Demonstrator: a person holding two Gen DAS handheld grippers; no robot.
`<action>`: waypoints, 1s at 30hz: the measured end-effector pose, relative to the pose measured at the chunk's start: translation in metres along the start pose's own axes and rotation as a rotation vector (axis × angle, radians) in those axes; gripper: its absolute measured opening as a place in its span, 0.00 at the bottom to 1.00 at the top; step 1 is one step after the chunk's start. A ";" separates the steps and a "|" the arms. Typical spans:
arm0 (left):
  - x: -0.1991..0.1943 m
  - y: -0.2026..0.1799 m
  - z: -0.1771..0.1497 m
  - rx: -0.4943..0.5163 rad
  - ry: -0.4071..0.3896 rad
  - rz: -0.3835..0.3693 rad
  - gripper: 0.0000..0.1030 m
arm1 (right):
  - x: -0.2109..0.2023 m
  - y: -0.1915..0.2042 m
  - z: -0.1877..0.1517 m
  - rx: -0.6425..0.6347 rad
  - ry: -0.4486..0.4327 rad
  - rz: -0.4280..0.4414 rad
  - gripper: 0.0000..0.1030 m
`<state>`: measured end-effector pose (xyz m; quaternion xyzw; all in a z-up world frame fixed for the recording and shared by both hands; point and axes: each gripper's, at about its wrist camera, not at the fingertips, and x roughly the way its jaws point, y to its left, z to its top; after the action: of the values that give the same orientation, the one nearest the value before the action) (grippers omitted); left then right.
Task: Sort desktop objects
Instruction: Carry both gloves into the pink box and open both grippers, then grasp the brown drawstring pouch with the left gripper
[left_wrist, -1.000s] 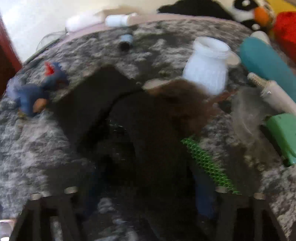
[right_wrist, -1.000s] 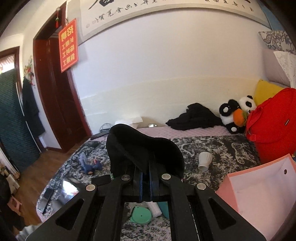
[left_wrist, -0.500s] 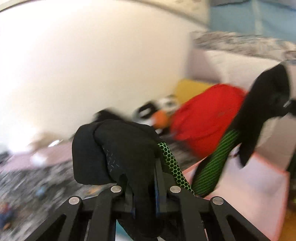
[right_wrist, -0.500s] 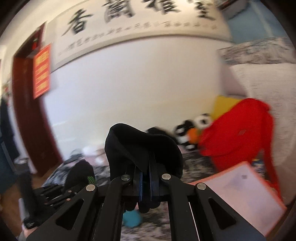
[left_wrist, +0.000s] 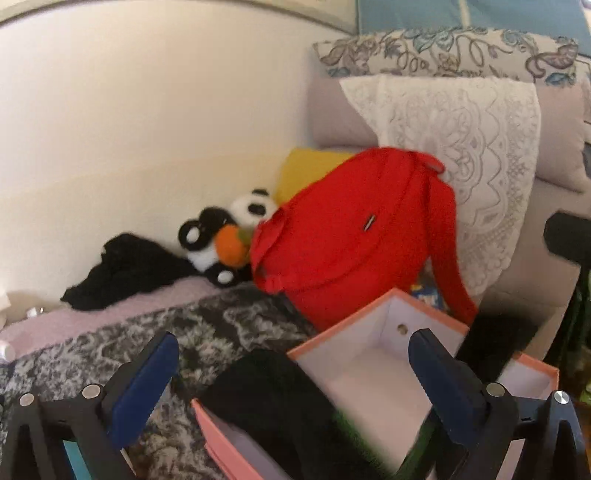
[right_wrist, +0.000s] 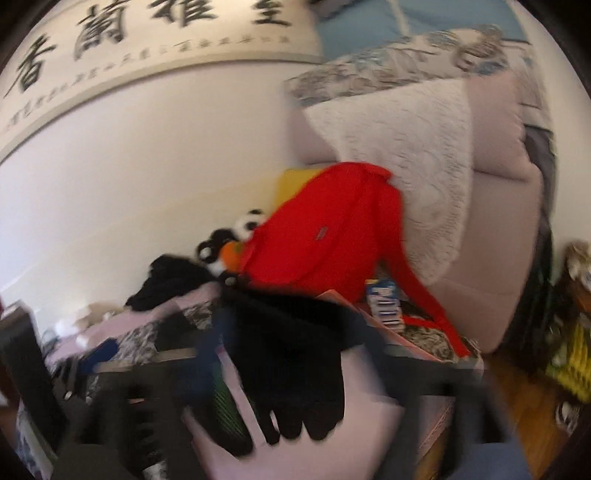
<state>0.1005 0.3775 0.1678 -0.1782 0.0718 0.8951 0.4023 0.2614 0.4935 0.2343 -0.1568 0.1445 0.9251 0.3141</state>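
Note:
In the left wrist view my left gripper (left_wrist: 291, 338) stands open above a pink box (left_wrist: 373, 380) with a white inside. A black glove with green mesh (left_wrist: 280, 410) lies loose over the box's near left rim, below the fingers. The right wrist view is motion-blurred. There my right gripper (right_wrist: 299, 332) has its fingers spread apart, open. A second black glove (right_wrist: 299, 373) is loose between them, fingers pointing down over the pink box (right_wrist: 410, 345). The green-edged glove (right_wrist: 225, 410) shows at its lower left.
A red backpack (left_wrist: 354, 236) leans against a lace-covered cushion (left_wrist: 476, 147) right behind the box. A panda plush (left_wrist: 225, 236) and black clothing (left_wrist: 125, 269) lie by the wall. The grey patterned blanket (left_wrist: 207, 332) spreads to the left. Wooden floor (right_wrist: 524, 398) shows at right.
Both grippers swung right from the blanket to the pink box, each carrying a black glove. Both have opened and let the gloves go over the box.

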 end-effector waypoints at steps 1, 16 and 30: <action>0.001 0.000 0.000 -0.001 0.000 -0.005 1.00 | -0.003 -0.003 0.000 0.005 -0.029 -0.011 0.97; -0.044 0.073 -0.018 -0.115 0.016 0.163 1.00 | -0.012 0.084 -0.015 -0.166 -0.026 0.110 0.97; -0.117 0.228 -0.106 -0.260 0.151 0.537 1.00 | -0.016 0.207 -0.061 -0.265 0.067 0.327 0.96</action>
<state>0.0301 0.1153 0.1101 -0.2688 0.0309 0.9553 0.1189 0.1558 0.3056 0.2202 -0.2021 0.0555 0.9689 0.1313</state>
